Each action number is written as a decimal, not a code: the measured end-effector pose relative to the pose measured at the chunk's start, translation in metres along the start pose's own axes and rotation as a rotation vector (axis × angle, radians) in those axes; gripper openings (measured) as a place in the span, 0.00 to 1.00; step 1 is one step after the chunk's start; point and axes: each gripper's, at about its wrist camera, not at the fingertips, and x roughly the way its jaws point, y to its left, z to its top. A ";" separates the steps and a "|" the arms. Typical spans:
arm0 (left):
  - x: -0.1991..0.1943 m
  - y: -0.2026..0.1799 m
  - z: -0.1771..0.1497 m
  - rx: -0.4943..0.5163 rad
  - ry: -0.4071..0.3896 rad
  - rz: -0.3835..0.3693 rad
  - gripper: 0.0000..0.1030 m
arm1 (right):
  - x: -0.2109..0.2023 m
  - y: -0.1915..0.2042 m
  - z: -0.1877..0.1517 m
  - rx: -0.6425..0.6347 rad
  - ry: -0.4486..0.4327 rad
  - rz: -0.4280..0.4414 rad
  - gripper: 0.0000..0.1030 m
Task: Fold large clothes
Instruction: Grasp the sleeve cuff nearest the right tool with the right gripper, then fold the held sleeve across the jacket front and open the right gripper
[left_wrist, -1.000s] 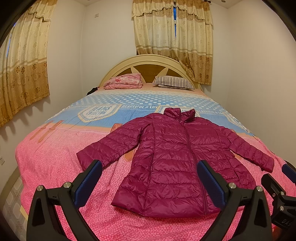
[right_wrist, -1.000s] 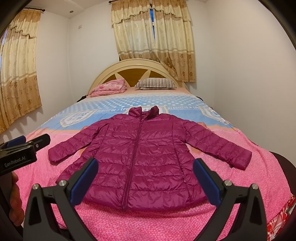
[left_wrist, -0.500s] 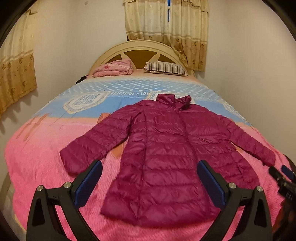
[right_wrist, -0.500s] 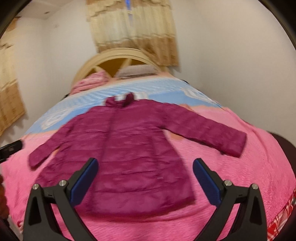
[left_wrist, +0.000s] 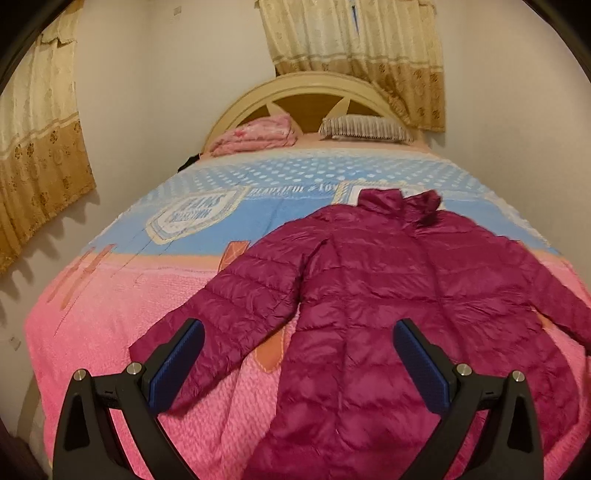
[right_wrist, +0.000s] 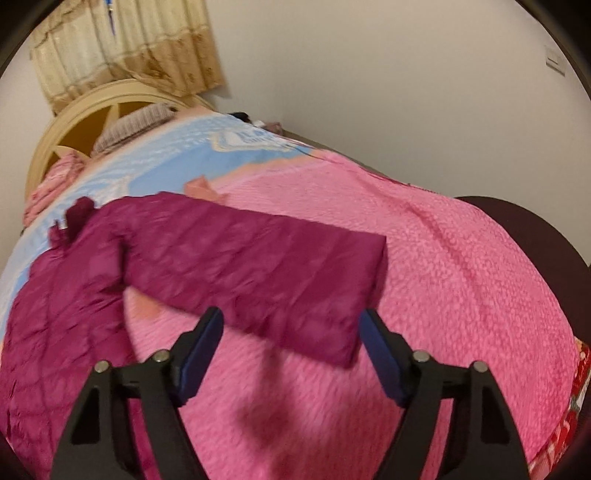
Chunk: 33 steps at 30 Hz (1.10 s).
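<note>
Both grippers, left (left_wrist: 295, 365) and right (right_wrist: 291, 354), gape wide, empty. The jacket (left_wrist: 388, 295) looks light, puffy, slippery; pinch each cuff, right one (right_wrist: 354, 295) at twelve o'clock.

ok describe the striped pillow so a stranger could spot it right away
Start at the arched cream headboard. Two things lie at its foot: the striped pillow is the right one, flat with grey and white stripes, unlike the rumpled pink bundle beside it.
</note>
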 end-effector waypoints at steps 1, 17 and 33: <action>0.009 0.001 0.002 -0.001 0.011 0.009 0.99 | 0.007 -0.001 0.003 -0.001 0.011 -0.010 0.74; 0.104 -0.012 0.015 0.060 0.120 0.058 0.99 | 0.047 -0.005 0.019 -0.090 0.092 -0.008 0.11; 0.147 0.000 0.044 0.025 0.131 0.044 0.99 | 0.012 0.171 0.071 -0.430 -0.108 0.137 0.09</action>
